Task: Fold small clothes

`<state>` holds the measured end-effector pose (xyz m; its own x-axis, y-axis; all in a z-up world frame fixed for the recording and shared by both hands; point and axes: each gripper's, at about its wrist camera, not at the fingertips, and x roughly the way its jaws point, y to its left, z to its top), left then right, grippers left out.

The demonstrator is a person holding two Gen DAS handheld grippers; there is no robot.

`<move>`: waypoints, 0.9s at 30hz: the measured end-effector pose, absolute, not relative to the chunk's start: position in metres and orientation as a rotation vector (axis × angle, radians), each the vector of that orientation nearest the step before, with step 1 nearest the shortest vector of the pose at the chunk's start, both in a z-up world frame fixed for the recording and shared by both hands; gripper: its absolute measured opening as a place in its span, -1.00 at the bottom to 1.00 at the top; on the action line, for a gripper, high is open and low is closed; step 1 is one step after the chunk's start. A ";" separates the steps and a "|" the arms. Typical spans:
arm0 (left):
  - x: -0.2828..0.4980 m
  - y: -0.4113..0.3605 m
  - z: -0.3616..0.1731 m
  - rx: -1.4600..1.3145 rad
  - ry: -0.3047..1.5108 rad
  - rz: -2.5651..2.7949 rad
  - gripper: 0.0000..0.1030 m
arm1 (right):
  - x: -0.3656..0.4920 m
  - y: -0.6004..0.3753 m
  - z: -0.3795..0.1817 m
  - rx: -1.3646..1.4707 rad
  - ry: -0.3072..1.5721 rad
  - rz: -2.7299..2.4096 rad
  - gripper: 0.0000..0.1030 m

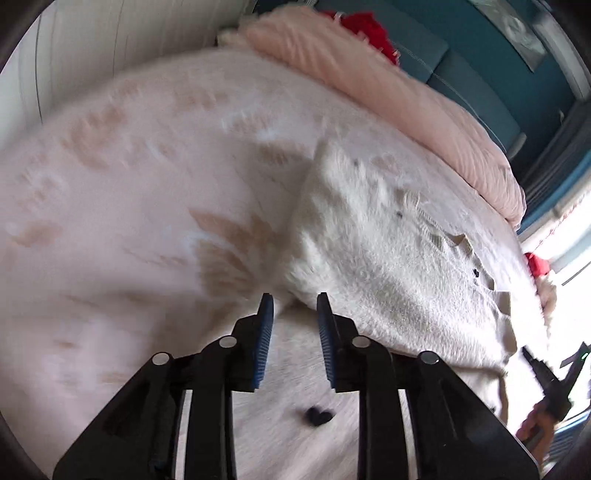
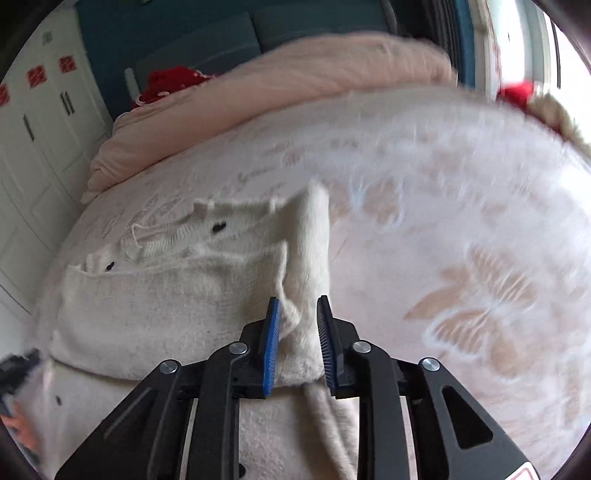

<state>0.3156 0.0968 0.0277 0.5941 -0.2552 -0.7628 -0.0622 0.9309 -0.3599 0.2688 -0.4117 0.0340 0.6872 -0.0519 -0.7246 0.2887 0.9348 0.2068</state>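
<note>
- Cream fuzzy knit garment (image 2: 192,291), dotted with small dark buttons (image 2: 218,228), spread across the patterned bedspread (image 2: 461,229) of a bed, toward the side nearest the white wardrobe doors (image 2: 40,147).
- One strip of the garment (image 2: 314,236) doubled over the body along its right edge in the right wrist view, running down between the blue pads of the right gripper (image 2: 297,306).
- Right gripper narrowly parted above that fold; fabric seen between the pads, with no clear press on it.
- In the left wrist view, garment (image 1: 373,258) lying to the right of the left gripper (image 1: 294,301), its near corner just beyond the fingertips.
- Left gripper narrowly parted as well, nothing between its ribbed blue pads, only bedspread (image 1: 129,192) below.
- One dark button-like speck (image 1: 319,416) visible on the pale fabric under the left gripper.
- Other gripper and a hand (image 1: 543,413) at the right border of the left wrist view, beside the garment's far edge.
- Pink folded quilt (image 2: 295,88) along the head edge of the bed, red fabric (image 2: 170,83) behind it against a teal headboard (image 2: 221,33).
- No containers in view; much of both views smeared by blur.
</note>
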 end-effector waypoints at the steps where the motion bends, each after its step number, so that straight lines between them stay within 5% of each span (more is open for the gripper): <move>1: 0.315 0.099 0.036 -0.360 0.914 -0.118 -0.54 | 0.271 -0.409 0.041 0.319 0.776 -0.177 -0.73; 2: 0.319 0.098 0.049 -0.351 0.883 -0.130 -0.53 | 0.273 -0.405 0.043 0.335 0.773 -0.147 -0.98; 7: 0.379 0.050 0.059 -0.287 0.904 -0.189 -0.37 | 0.332 -0.355 0.027 0.386 0.885 0.049 -0.97; 13: 0.451 0.010 -0.007 -0.177 1.046 -0.118 -0.35 | 0.390 -0.293 -0.001 0.223 0.929 0.085 -0.43; 18: 0.472 0.029 -0.018 -0.203 0.979 -0.060 -0.32 | 0.412 -0.304 -0.022 0.200 0.956 0.075 -0.98; 27: 0.445 0.002 0.011 0.053 0.894 -0.069 -0.34 | 0.369 -0.316 0.007 0.284 0.872 0.023 -0.96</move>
